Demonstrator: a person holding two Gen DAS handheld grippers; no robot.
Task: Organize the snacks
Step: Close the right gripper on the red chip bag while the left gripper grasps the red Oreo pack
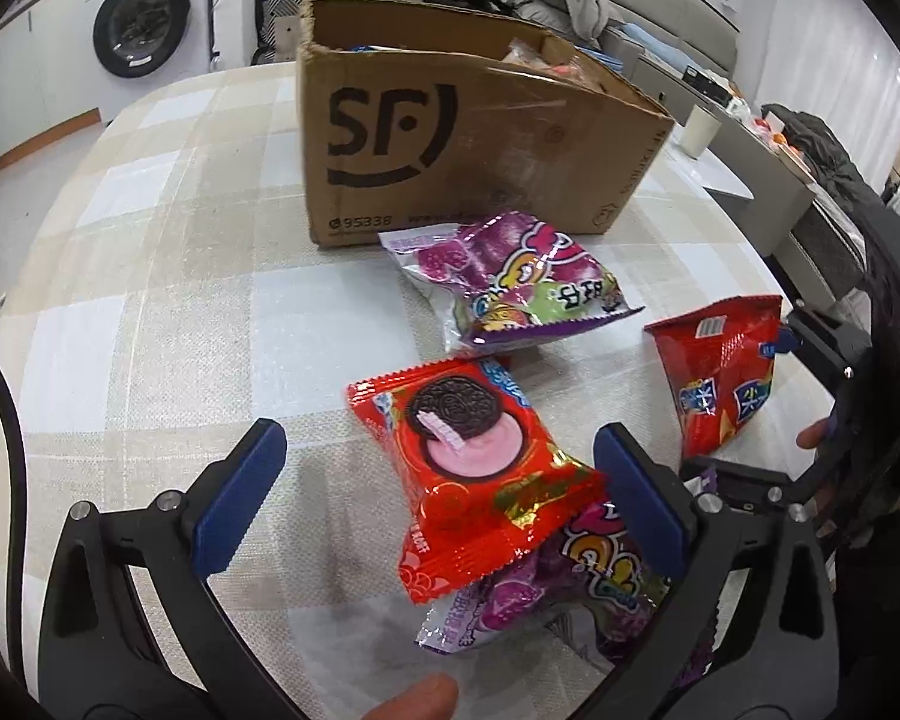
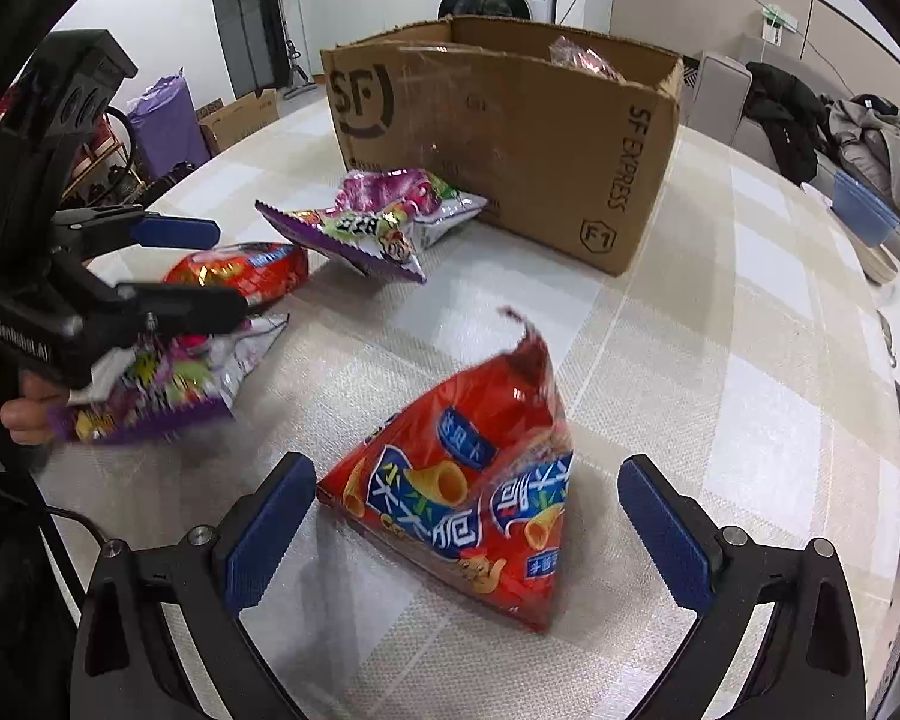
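My left gripper (image 1: 441, 498) is open over the table, and a red Oreo cookie packet (image 1: 468, 468) lies between its blue pads. Under that packet lies a purple candy bag (image 1: 570, 594), against the right finger. A second purple candy bag (image 1: 510, 282) rests in front of the SF cardboard box (image 1: 450, 138). My right gripper (image 2: 468, 528) is open around a red triangular corn-snack bag (image 2: 468, 492) that stands on the table. The right wrist view also shows the left gripper (image 2: 225, 267) at the left, above the blurred purple bag (image 2: 162, 384).
The box (image 2: 510, 138) is open-topped with snack packets inside, at the far middle of the checked tablecloth (image 2: 750, 360). A blue tub (image 2: 864, 210) and a bowl sit at the table's far right edge. A washing machine and a sofa with clothes stand beyond.
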